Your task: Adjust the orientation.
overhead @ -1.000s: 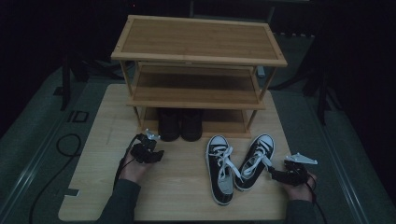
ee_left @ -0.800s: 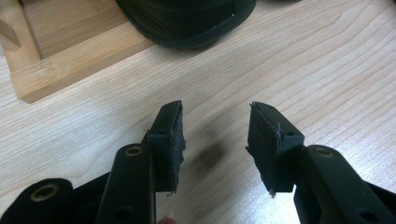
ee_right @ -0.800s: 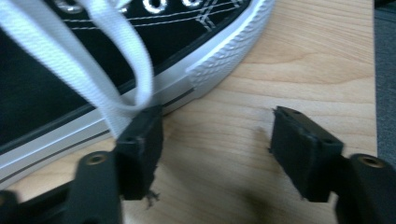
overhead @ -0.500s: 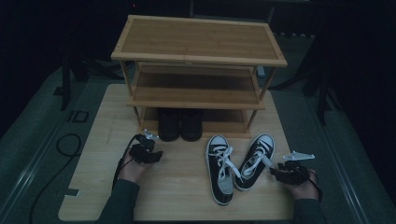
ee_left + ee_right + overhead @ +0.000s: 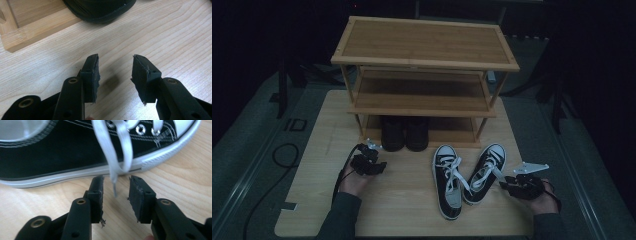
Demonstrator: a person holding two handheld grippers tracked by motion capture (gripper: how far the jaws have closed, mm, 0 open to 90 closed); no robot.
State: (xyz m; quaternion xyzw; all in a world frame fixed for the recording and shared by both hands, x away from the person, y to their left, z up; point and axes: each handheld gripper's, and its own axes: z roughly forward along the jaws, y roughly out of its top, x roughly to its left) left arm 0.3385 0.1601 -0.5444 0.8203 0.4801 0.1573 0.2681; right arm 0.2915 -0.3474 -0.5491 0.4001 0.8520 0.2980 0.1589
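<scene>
Two black canvas sneakers with white laces and toe caps lie on the wooden board: the left sneaker (image 5: 447,181) and the right sneaker (image 5: 484,170), heels together, toes apart. My right gripper (image 5: 507,184) is open beside the right sneaker (image 5: 75,152), and the tip of a white lace (image 5: 113,182) hangs between its jaws. A pair of black shoes (image 5: 405,133) stands under the bamboo rack's (image 5: 424,60) lowest shelf. My left gripper (image 5: 374,159) hovers open over bare board, just short of a black shoe (image 5: 100,10).
The three-tier rack takes the back half of the light wooden board (image 5: 312,200). A black cable (image 5: 282,155) loops on the grey floor at the left. Dark stands rise behind and to the right of the rack.
The right gripper has slid left and lower, closing in on the right sneaker's lace. The left gripper has edged slightly forward toward the black shoes.
</scene>
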